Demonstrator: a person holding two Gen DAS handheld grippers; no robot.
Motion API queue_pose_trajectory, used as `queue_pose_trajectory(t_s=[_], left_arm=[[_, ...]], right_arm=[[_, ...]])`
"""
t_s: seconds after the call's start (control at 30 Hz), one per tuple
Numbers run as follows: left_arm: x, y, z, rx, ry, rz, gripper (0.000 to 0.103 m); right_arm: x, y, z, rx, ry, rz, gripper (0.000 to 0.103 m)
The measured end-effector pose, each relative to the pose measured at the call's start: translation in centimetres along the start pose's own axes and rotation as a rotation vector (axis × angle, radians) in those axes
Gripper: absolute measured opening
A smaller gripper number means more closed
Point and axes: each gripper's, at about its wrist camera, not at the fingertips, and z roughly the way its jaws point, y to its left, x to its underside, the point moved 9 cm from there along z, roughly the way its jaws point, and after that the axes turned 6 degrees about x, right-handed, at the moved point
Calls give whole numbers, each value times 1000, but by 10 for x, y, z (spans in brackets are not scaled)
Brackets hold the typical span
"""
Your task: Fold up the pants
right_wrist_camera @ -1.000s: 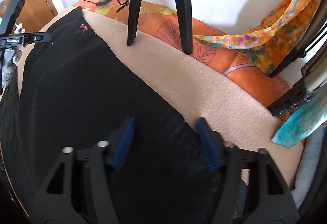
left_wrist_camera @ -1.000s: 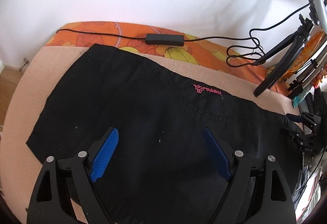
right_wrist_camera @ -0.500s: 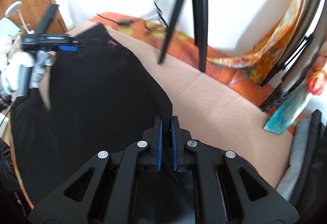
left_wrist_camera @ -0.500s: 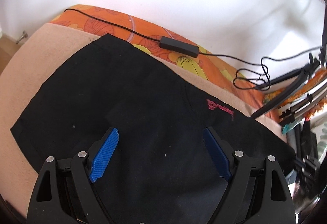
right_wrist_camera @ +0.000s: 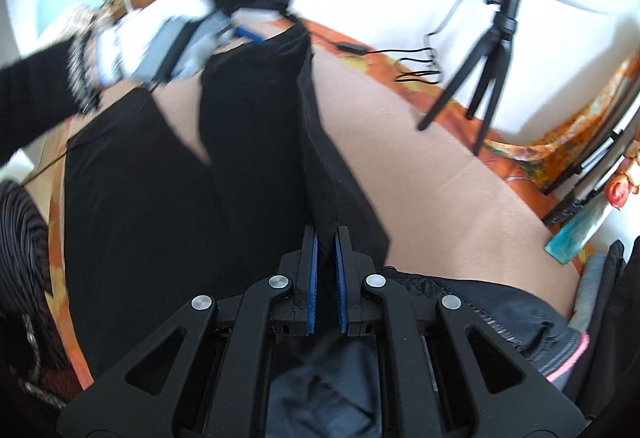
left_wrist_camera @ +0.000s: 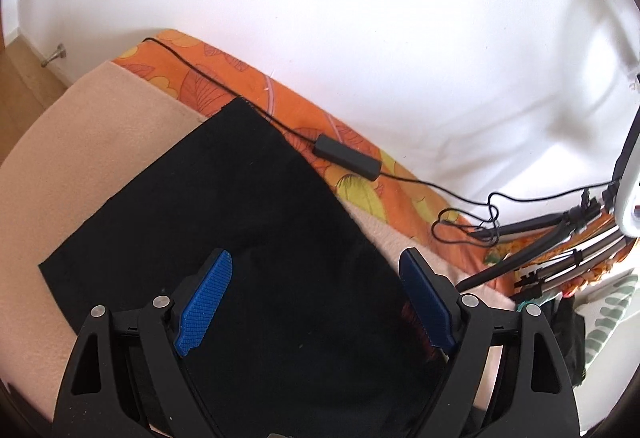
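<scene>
Black pants [right_wrist_camera: 248, 174] lie on a beige fleece blanket [right_wrist_camera: 420, 158], far edge lifted. Prob. light, limp knit, matte; best taken at hem or waistband corners. R gripper [right_wrist_camera: 325, 238] is clamped on a fabric fold. L gripper [left_wrist_camera: 316, 278] gapes wide w/ nothing in it, over the cloth.

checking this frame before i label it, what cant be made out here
- Left wrist view: the pants run off the bottom edge; near hem hidden behind the left gripper.
- Right wrist view: the left hand is motion-blurred; whether its gripper touches the cloth is unclear.
- Right wrist view: the right gripper hides the pinched cloth edge.
</scene>
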Motion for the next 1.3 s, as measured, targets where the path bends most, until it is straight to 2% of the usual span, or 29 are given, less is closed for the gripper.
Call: queue_pose_trajectory(t_s=[0.1,0.2,0.27,0.33,0.37,0.43,0.53,0.6,0.73,0.97,1.1,1.3], left_arm=[[-4,-3,9,-4,24,-20,86],[2,-5,22,-77,54,6,84],[5,-2,26,-95,54,8,83],[6,5,22,-96,44,0,67],[9,8,20,-97,42,-4,64],[11,13,18,-79,26,-11,36],[9,18,5,-46,-19,5,16],[8,18,-3,-28,-54,16,10],[8,9,-21,2,-90,46,6],[13,-11,-68,33,-153,90,5],[23,-16,-104,32,-185,123,5],[49,-5,-160,36,-230,118,5]], right_arm=[[9,18,3,-17,18,-28,9],[15,27,3,-17,25,-50,9],[16,27,3,-13,24,-44,9],[17,27,1,-6,19,-30,9],[17,25,-1,1,15,-27,9],[17,24,-4,19,6,-21,9],[15,20,-9,45,-5,-14,9],[13,16,-11,72,-14,-15,9],[9,8,-22,113,-20,3,9],[0,0,-59,193,-55,13,8],[4,13,-82,220,-75,-5,8],[16,45,-115,226,-101,-44,8]])
